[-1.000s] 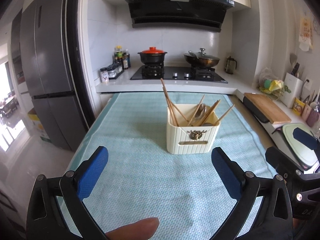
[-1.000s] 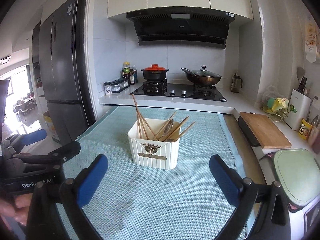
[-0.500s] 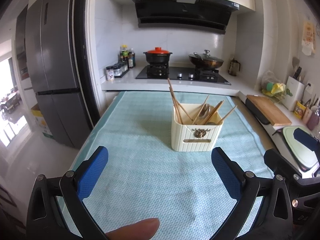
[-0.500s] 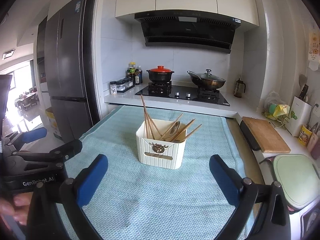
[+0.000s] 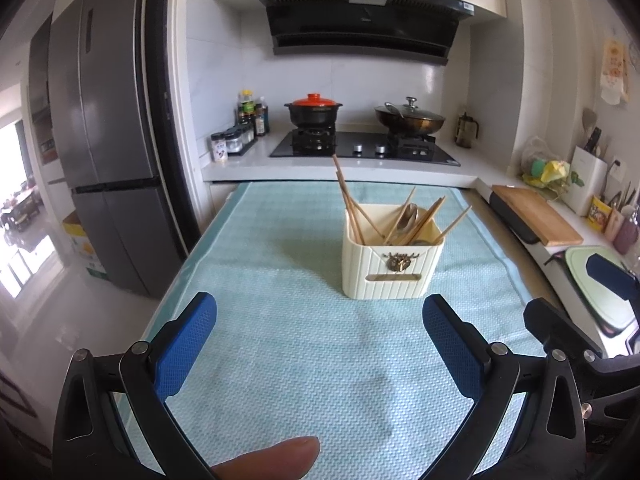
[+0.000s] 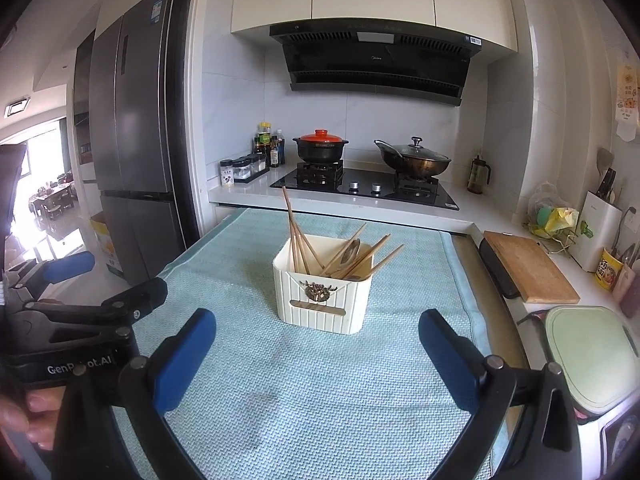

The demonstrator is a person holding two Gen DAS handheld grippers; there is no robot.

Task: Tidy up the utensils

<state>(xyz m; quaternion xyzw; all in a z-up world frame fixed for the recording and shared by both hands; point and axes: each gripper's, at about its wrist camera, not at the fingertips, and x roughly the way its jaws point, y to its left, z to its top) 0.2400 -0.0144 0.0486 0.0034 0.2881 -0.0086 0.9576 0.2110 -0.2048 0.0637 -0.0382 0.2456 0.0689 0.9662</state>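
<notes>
A cream ribbed utensil holder (image 5: pixel 391 270) (image 6: pixel 323 300) stands on the light blue mat (image 5: pixel 300 360) (image 6: pixel 320 400), holding several wooden chopsticks (image 5: pixel 352 210) (image 6: pixel 298 236) and a metal spoon (image 5: pixel 408 216) (image 6: pixel 352 249). My left gripper (image 5: pixel 320 340) is open and empty, well in front of the holder. My right gripper (image 6: pixel 318 354) is also open and empty, just short of the holder. In the right wrist view the left gripper (image 6: pixel 68 292) shows at the left edge, held by a hand (image 6: pixel 24 416).
Behind the mat is a stove (image 5: pixel 360 148) with a red-lidded pot (image 5: pixel 314 110) and a wok (image 5: pixel 408 118). A wooden cutting board (image 6: pixel 528 268) and a green-lidded container (image 6: pixel 592 352) sit on the right counter. A grey fridge (image 5: pixel 108 140) stands left.
Both grippers have drifted left and pulled back a little, so the holder sits further right in each view. Both stay open and empty.
</notes>
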